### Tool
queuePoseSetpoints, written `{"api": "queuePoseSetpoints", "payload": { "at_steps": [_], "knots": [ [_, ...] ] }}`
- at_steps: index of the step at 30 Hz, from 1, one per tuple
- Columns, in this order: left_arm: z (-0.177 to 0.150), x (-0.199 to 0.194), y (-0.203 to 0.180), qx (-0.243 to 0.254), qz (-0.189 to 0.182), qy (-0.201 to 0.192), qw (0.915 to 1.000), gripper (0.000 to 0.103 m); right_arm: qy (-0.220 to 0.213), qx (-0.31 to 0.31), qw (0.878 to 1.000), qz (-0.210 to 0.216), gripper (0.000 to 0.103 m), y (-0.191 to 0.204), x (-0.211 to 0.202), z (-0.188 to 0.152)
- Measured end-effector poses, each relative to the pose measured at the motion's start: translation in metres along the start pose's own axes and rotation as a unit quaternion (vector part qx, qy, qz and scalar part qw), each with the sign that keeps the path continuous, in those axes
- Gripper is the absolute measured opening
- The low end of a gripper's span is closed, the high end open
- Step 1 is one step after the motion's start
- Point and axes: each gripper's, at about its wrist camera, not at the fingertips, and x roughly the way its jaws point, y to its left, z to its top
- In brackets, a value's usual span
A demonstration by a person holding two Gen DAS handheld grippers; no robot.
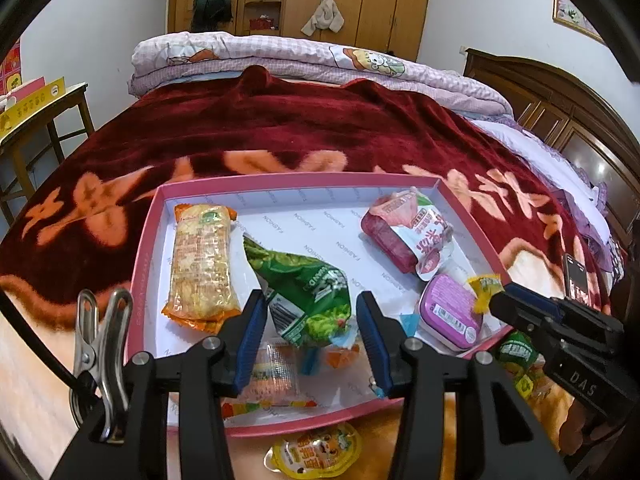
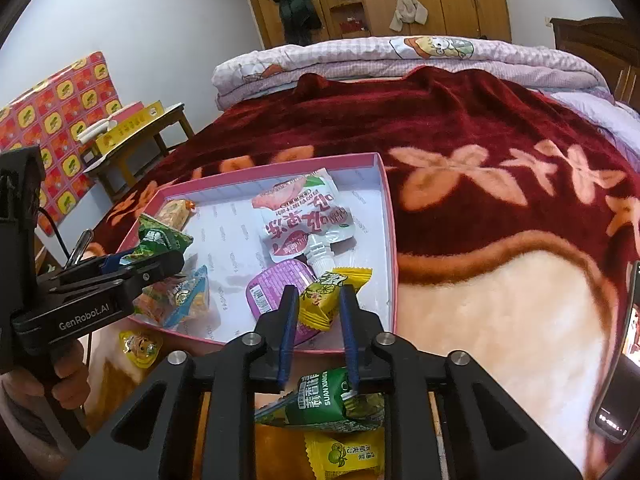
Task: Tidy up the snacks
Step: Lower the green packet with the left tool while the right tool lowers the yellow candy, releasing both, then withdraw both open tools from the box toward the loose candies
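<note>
A pink-rimmed tray (image 1: 280, 182) lies on the bed and holds several snacks. My left gripper (image 1: 312, 300) stands open around the lower end of a green snack bag (image 1: 308, 284) that lies in the tray; it also shows in the right wrist view (image 2: 160, 240). My right gripper (image 2: 318, 296) holds a small yellow candy packet (image 2: 332, 296) between its fingers over the tray's near right corner. A purple cup (image 1: 450, 312), a pink jelly pouch (image 1: 412, 232) and an orange cracker pack (image 1: 202, 264) lie in the tray.
Outside the tray's near edge lie a yellow jelly cup (image 1: 316, 450), a green packet (image 2: 332, 400) and a yellow lime candy (image 2: 344, 456). A phone (image 1: 576, 280) lies on the red flowered blanket (image 1: 280, 128) to the right. A wooden table (image 1: 44, 120) stands at the left.
</note>
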Motion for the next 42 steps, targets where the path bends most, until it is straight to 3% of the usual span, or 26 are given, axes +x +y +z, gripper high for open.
{"api": "queuePoseSetpoints", "payload": {
  "at_steps": [6,28,31,42],
  "knots": [
    [-0.001,-0.011,0.000,-0.008,0.002,-0.008,0.9999,0.049,-0.012,-0.003,1.000,0.005,0.032,0.003,-0.008,-0.001],
    [-0.013,-0.048,-0.001,-0.006,0.005,-0.013,0.9999,0.049,-0.023,-0.008,1.000,0.011,0.034,0.012,-0.024,-0.011],
    [-0.017,-0.051,0.001,-0.010,0.010,-0.013,0.9998,0.049,-0.024,-0.007,1.000,0.009,0.040,0.013,-0.025,-0.012],
    [-0.028,-0.063,0.017,-0.026,0.026,-0.013,0.9993,0.049,-0.024,-0.002,1.000,0.009,0.040,0.017,-0.032,-0.017]
  ]
}}
